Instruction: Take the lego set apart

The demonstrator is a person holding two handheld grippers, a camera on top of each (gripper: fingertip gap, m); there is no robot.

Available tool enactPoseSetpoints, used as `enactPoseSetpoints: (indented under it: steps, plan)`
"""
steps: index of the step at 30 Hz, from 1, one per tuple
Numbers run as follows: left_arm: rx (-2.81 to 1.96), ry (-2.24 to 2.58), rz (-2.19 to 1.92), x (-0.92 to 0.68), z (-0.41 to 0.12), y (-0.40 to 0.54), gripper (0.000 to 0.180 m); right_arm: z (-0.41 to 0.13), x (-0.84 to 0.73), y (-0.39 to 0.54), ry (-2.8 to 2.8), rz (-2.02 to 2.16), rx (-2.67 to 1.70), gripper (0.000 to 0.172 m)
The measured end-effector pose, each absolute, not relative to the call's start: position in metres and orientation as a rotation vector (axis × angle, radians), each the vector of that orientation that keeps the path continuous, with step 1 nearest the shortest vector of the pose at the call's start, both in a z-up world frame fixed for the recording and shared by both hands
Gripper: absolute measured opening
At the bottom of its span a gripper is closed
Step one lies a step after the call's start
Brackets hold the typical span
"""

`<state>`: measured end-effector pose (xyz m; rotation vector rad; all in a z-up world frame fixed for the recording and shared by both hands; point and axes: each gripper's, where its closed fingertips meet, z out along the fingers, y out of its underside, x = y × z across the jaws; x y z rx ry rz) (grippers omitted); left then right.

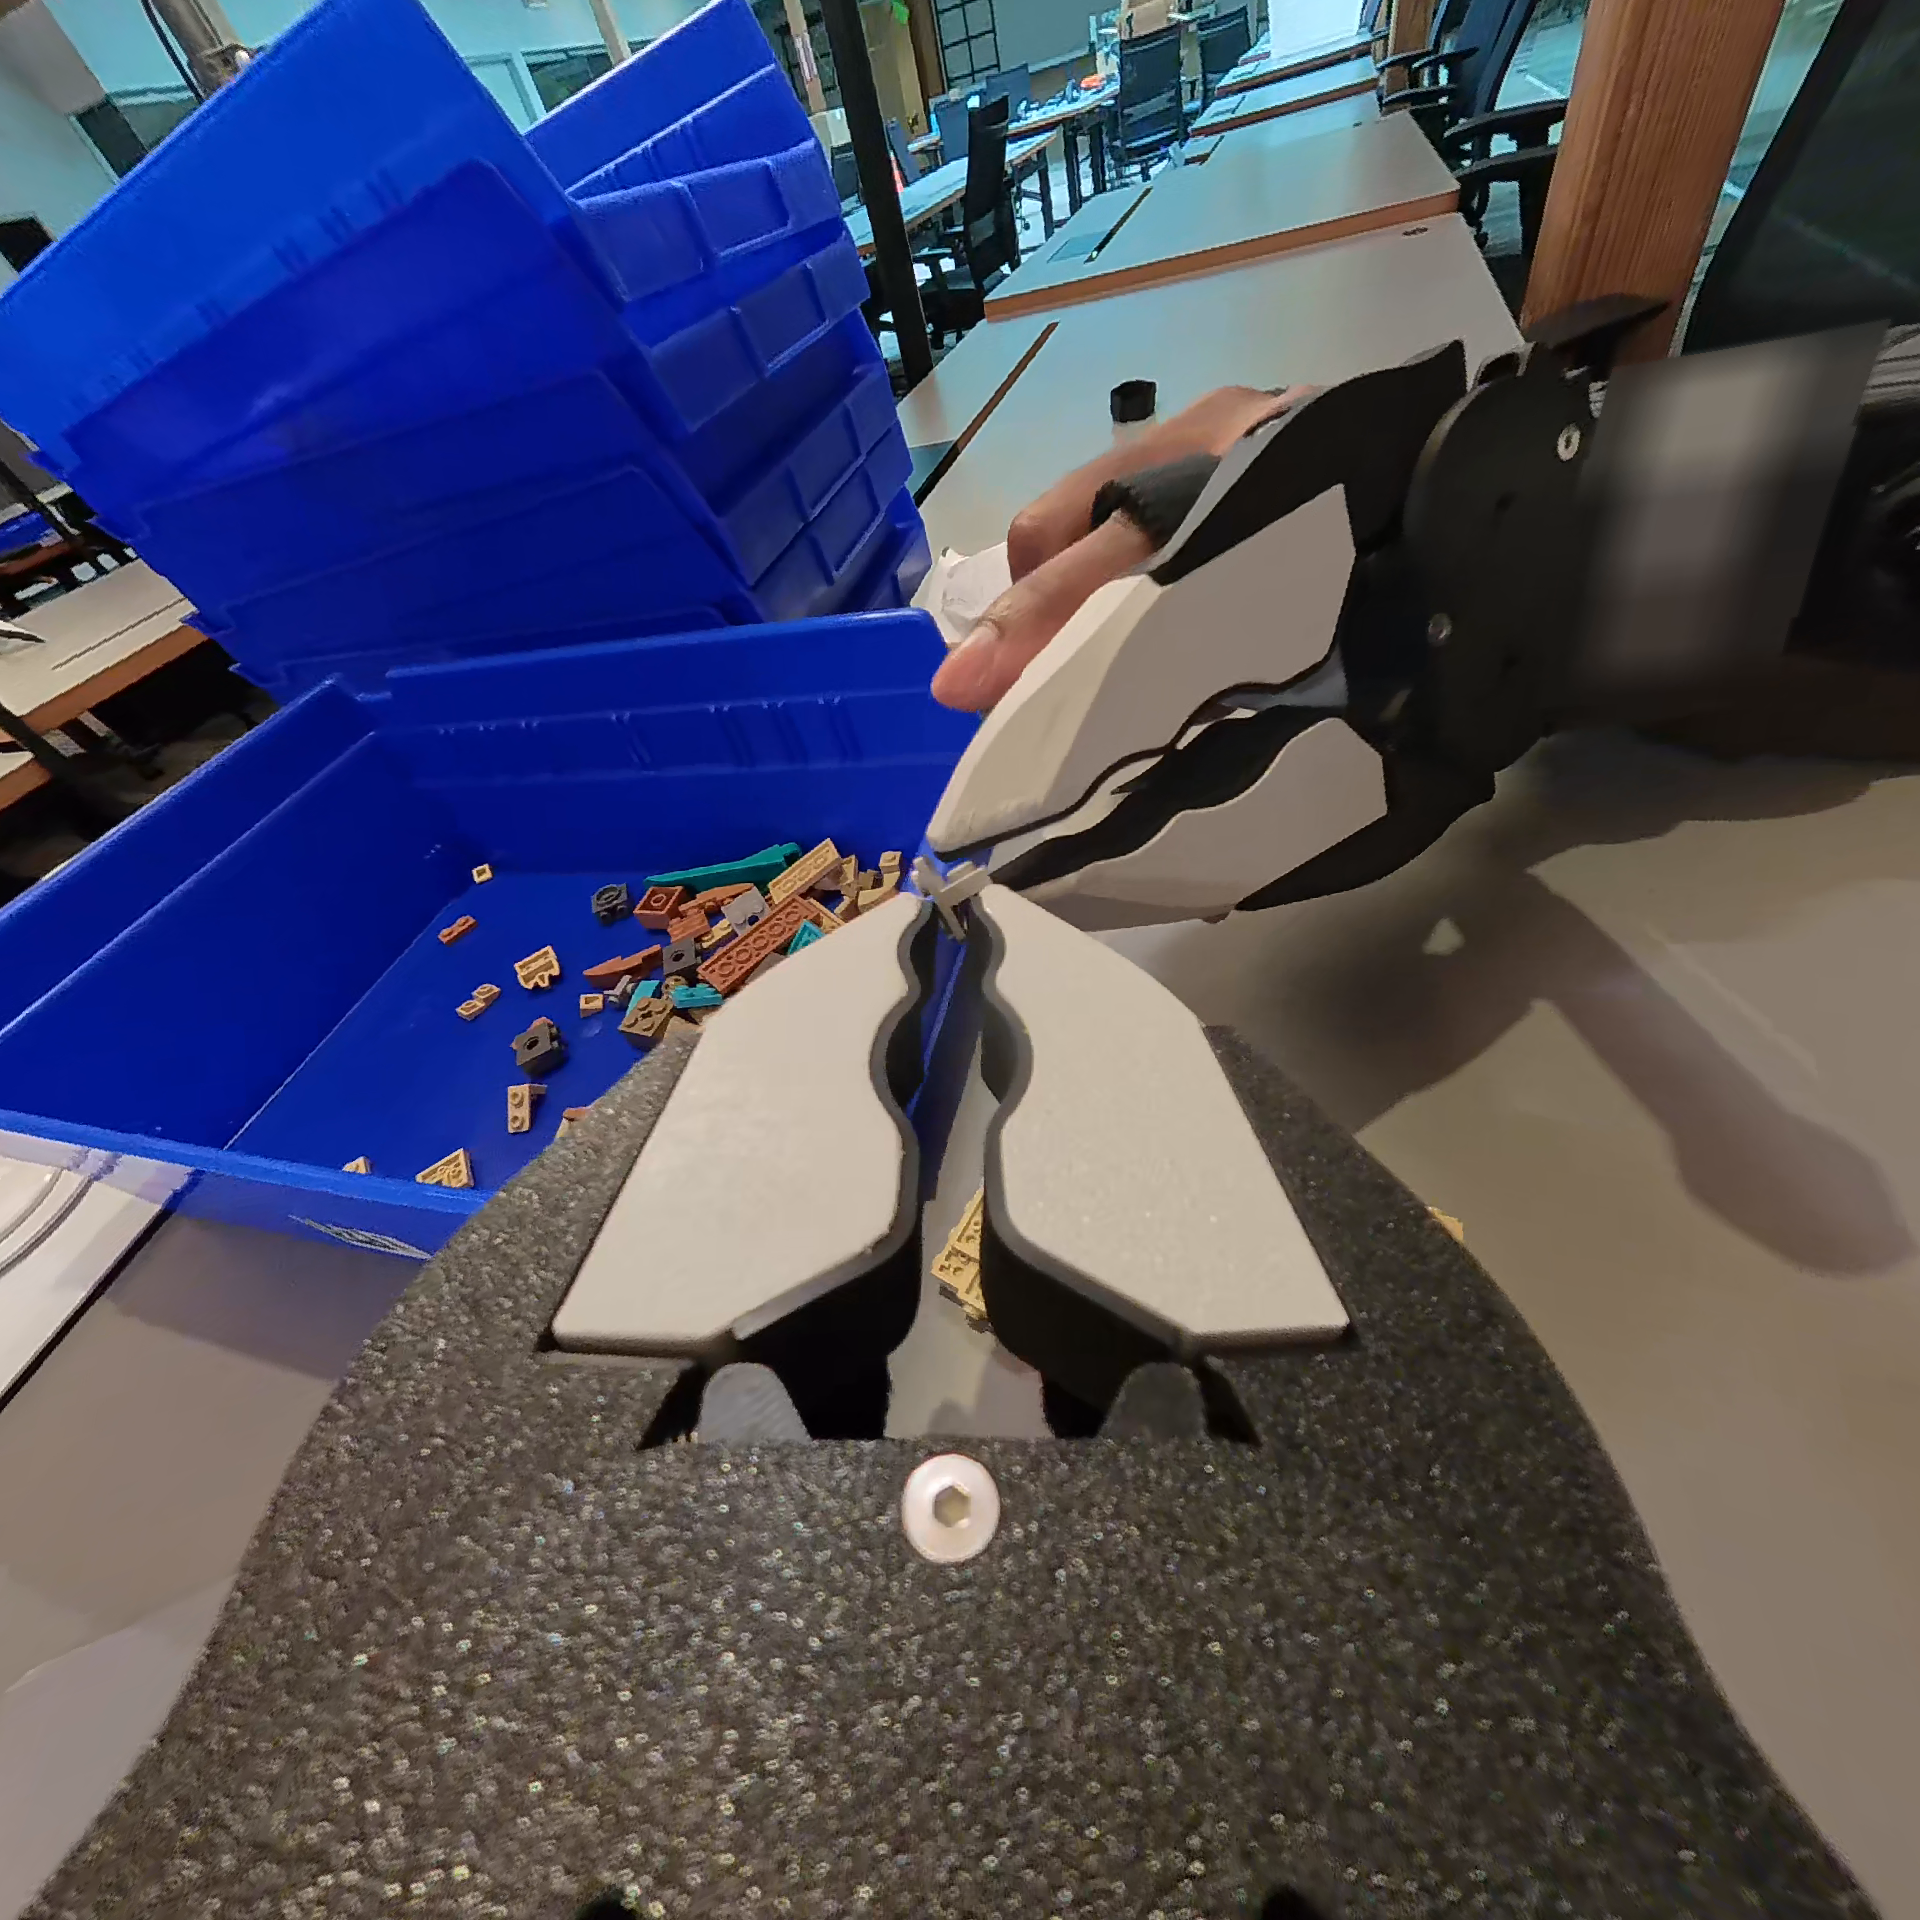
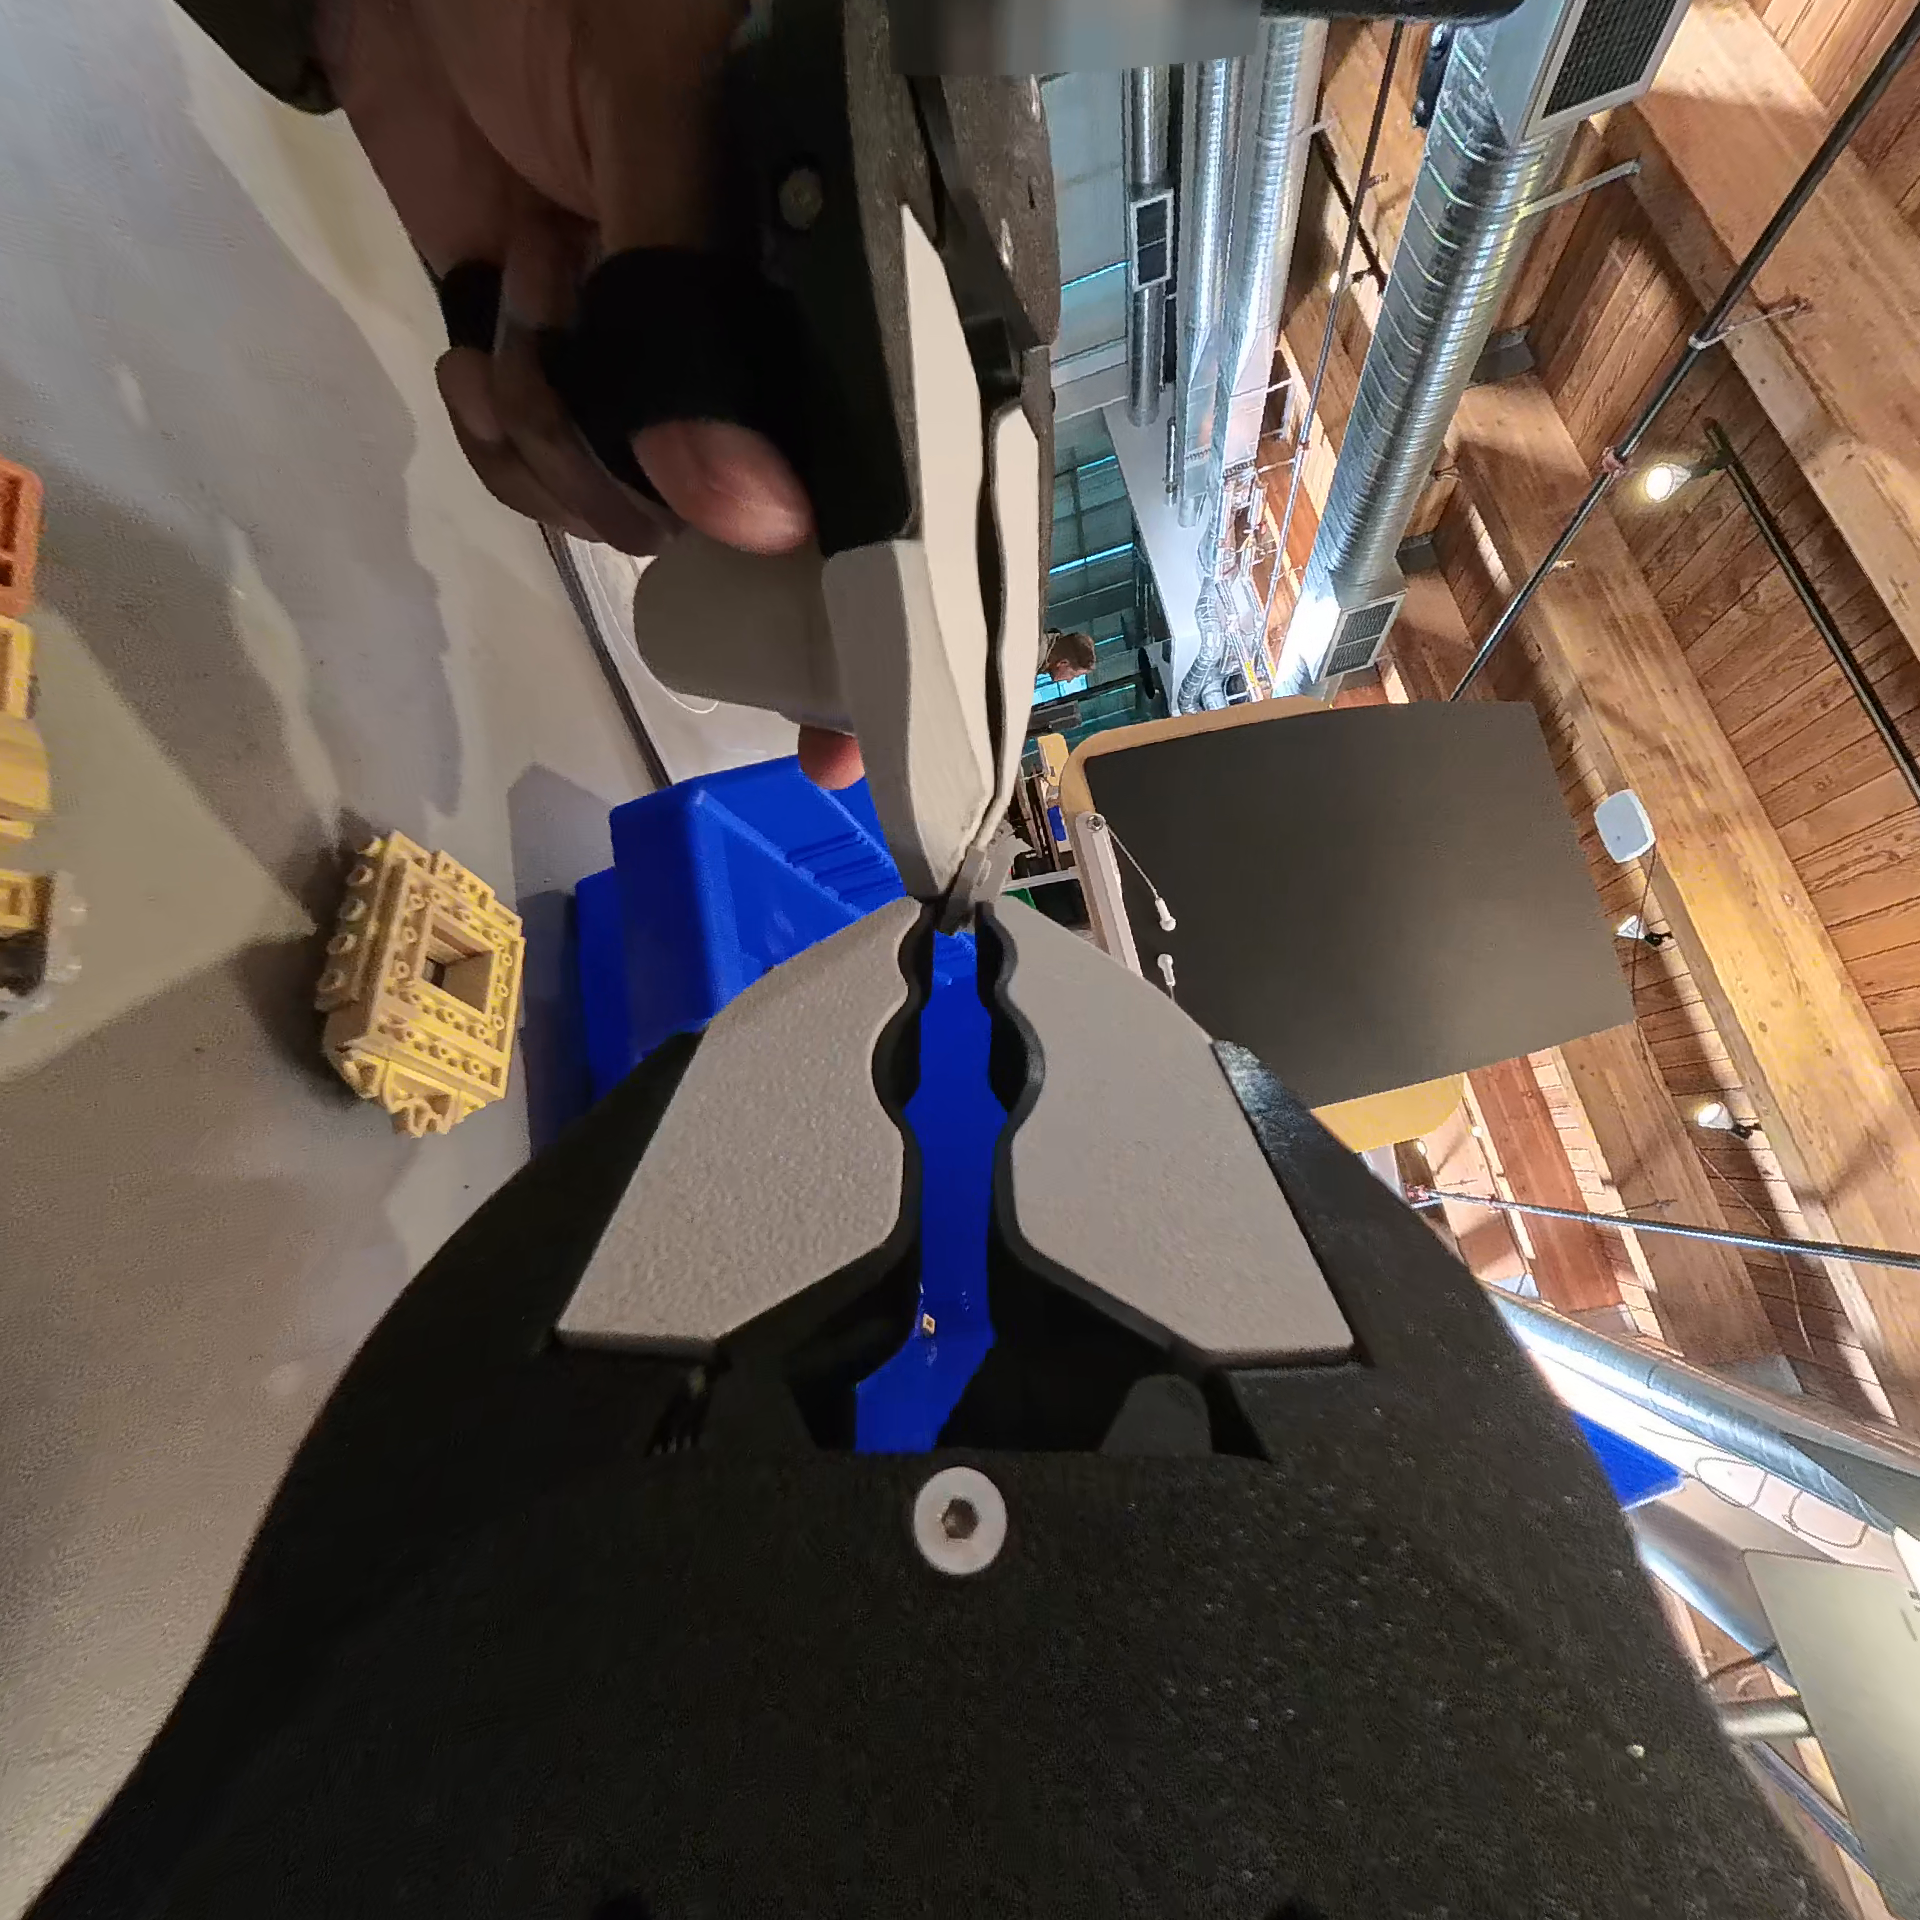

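1. A small grey piece (image 1: 951, 891) sits at the centre of both views, pinched from two sides above the near right corner of the blue bin (image 1: 312, 935).
2. The left gripper (image 1: 951, 914) has its fingertips closed on the lower part of the grey piece; only a narrow slit shows between the fingers (image 1: 790, 1091) behind the tips.
3. The right gripper (image 1: 966, 852) comes in from about 2 o'clock in the left wrist view, its tips clamped on the upper end of the same piece (the two grippers meet nearly tip to tip). In the right wrist view the left gripper descends from 12 o'clock, a hand (image 2: 623, 416) wrapped around it.
4. Loose bricks (image 1: 707, 935) in brown, tan, teal and dark grey lie on the bin floor at about 10 o'clock from the piece.
5. A stack of blue bins (image 1: 468, 364) leans behind, toward 11 o'clock.
6. On the grey table (image 2: 208, 623), a tan square brick frame (image 2: 421, 982) lies at 9 o'clock in the right wrist view, just beside the bin.
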<state>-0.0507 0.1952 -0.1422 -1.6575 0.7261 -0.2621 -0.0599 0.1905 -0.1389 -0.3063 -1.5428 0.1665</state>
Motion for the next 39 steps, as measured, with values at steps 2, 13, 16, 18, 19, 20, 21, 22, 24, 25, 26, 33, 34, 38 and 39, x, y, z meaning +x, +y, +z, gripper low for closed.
enactPoseSetpoints:
  steps: [2,13,16,18,19,20,21,22,24,25,26,33,34,38,39]
  plan:
    - [-1.665,0.721,-0.268,-0.051,-0.143,0.196,0.005,-0.141,-0.061,0.19,-1.549,0.164,-0.305,0.006]
    - [-1.681,0.695,-0.206,-0.062,-0.138,0.197,0.034,-0.167,-0.074,0.285,-1.487,0.102,-0.941,0.019]
    - [-1.711,0.791,-0.255,-0.053,-0.142,0.184,0.04,-0.163,-0.067,0.282,-1.499,0.196,-0.99,0.024]
    - [-1.728,0.881,-0.297,-0.045,-0.148,0.172,0.043,-0.159,-0.06,0.277,-1.505,0.244,-1.003,0.025]
    - [-1.745,0.942,-0.327,-0.04,-0.153,0.163,0.044,-0.157,-0.056,0.271,-1.524,0.269,-0.992,0.026]
    - [-1.768,1.011,-0.361,-0.034,-0.16,0.153,0.044,-0.157,-0.053,0.262,-1.556,0.297,-0.969,0.026]
    - [-1.795,1.081,-0.385,-0.028,-0.168,0.143,0.044,-0.159,-0.049,0.249,-1.607,0.334,-0.938,0.026]
    - [-1.826,1.152,-0.395,-0.024,-0.178,0.134,0.044,-0.164,-0.044,0.234,-1.673,0.378,-0.902,0.025]
    - [-1.89,1.263,-0.386,-0.018,-0.197,0.123,0.047,-0.18,-0.034,0.205,-1.813,0.456,-0.834,0.024]
    - [-1.928,1.301,-0.367,-0.016,-0.205,0.12,0.047,-0.19,-0.029,0.193,-1.881,0.479,-0.81,0.023]
    - [-1.966,1.335,-0.335,-0.015,-0.213,0.119,0.047,-0.199,-0.026,0.184,-1.937,0.484,-0.789,0.023]
    - [-2.096,1.463,0.05,-0.02,-0.243,0.123,0.03,-0.226,-0.02,0.168,-2.081,0.47,-0.77,0.024]
    - [-2.101,1.474,0.137,-0.025,-0.247,0.125,0.02,-0.228,-0.019,0.167,-2.087,0.472,-0.765,0.024]
    - [-1.931,1.491,0.277,-0.027,-0.244,0.135,0.019,-0.229,-0.017,0.164,-2.082,0.494,-0.728,0.026]
    - [-1.866,1.504,0.314,-0.027,-0.242,0.136,0.019,-0.228,-0.015,0.164,-2.068,0.501,-0.715,0.026]
